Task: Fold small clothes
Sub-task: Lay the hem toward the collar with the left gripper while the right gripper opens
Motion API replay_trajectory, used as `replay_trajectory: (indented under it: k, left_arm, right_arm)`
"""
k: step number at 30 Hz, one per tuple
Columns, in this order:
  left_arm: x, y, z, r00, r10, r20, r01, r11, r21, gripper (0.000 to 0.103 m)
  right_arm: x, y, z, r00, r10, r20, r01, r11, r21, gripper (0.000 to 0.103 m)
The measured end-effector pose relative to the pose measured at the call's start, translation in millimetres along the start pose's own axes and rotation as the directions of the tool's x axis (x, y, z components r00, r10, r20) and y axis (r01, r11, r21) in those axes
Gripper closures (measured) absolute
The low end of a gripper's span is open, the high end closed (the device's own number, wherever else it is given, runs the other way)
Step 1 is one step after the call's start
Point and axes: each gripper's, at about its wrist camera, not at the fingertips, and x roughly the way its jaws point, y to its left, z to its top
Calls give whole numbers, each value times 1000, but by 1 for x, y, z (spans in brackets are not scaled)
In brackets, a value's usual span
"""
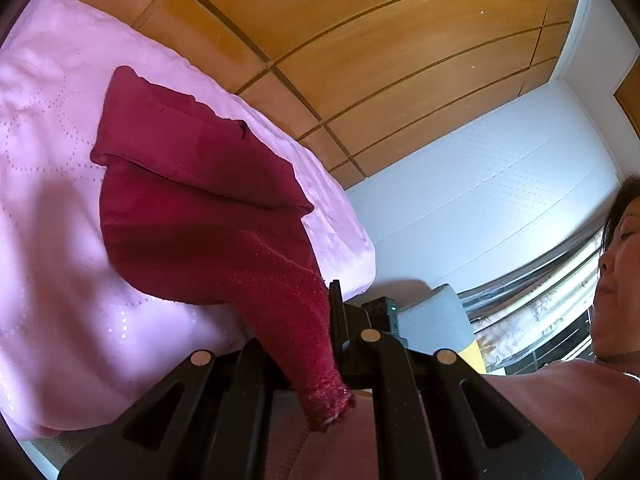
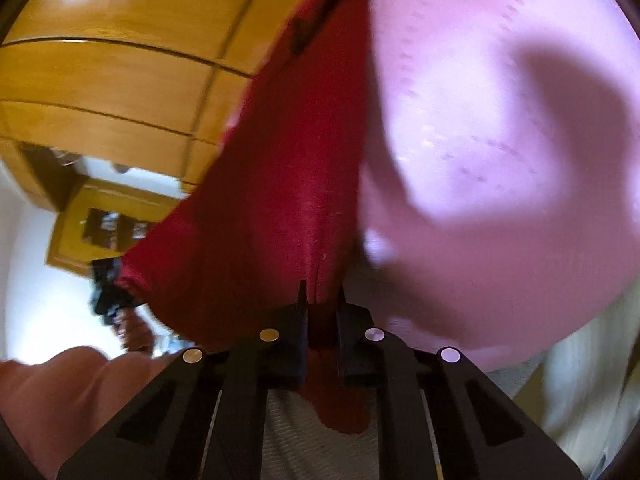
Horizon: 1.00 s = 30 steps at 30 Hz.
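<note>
A dark red knitted garment (image 1: 192,184) lies partly folded on a pink bedspread (image 1: 60,240), one flap turned over its upper part. My left gripper (image 1: 308,320) is shut on a bunched corner of it, and the frayed end hangs out behind the fingers. In the blurred right wrist view the same garment (image 2: 280,200) rises as a stretched sheet from my right gripper (image 2: 320,300), which is shut on its edge with cloth pinched between the pads. The bedspread (image 2: 500,160) fills the right side, crossed by a shadow.
A wooden wardrobe (image 1: 360,40) stands behind the bed, with a white wall (image 1: 480,180) and a window with blinds (image 1: 540,300) to its right. A person's head (image 1: 616,272) and pink sleeve are close at the right. The wardrobe (image 2: 100,80) also fills the upper left.
</note>
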Motion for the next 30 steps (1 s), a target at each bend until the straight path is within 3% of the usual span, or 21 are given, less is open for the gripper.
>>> replay_trajectory:
  k: [4,8,13,16,19,23,24,26,27,28,30]
  left_arm:
    - [-1,-1,8,1000,-8,13,8,1000,10,99]
    - [5,0,31,999,4,37,-5,999,36,98]
    - [21,26,79,993,78,84,-78,997,-9,98]
    - [36,55,107,988,127,86,-121,990,-73,98]
    - [54,86,130,982,172,74,-162,978,-130,98]
    - [80,120,151,957,288,43,-279,948,-153,96]
    - [88,131,156,945,326,33,-316,934,-166,88]
    - [96,143,161,940,338,38,-324,924,-205,67]
    - [97,147,163,941,336,47,-317,920,-231,41]
    - [95,151,164,941,331,77,-300,915,-269,28]
    - [85,150,167,936,309,169,-248,919,-306,23]
  right_arm:
    - [-22,27,8,995,99,30,-96,991,-90,93]
    - [-40,52,43,973,200,118,-181,971,-154,93]
    - [-46,53,114,910,315,271,-298,949,-101,93]
    - [-31,40,160,884,324,336,-343,939,-3,93]
    - [-8,23,195,890,274,365,-338,933,123,93]
    - [32,-5,228,932,133,336,-233,932,277,93]
    - [38,-11,233,936,106,335,-216,926,309,93]
    - [51,-22,237,937,76,341,-204,912,356,89]
    - [55,-24,237,935,67,348,-199,912,358,85]
    - [56,-25,236,932,59,359,-195,914,356,79]
    - [52,-22,237,912,89,400,-229,921,316,66]
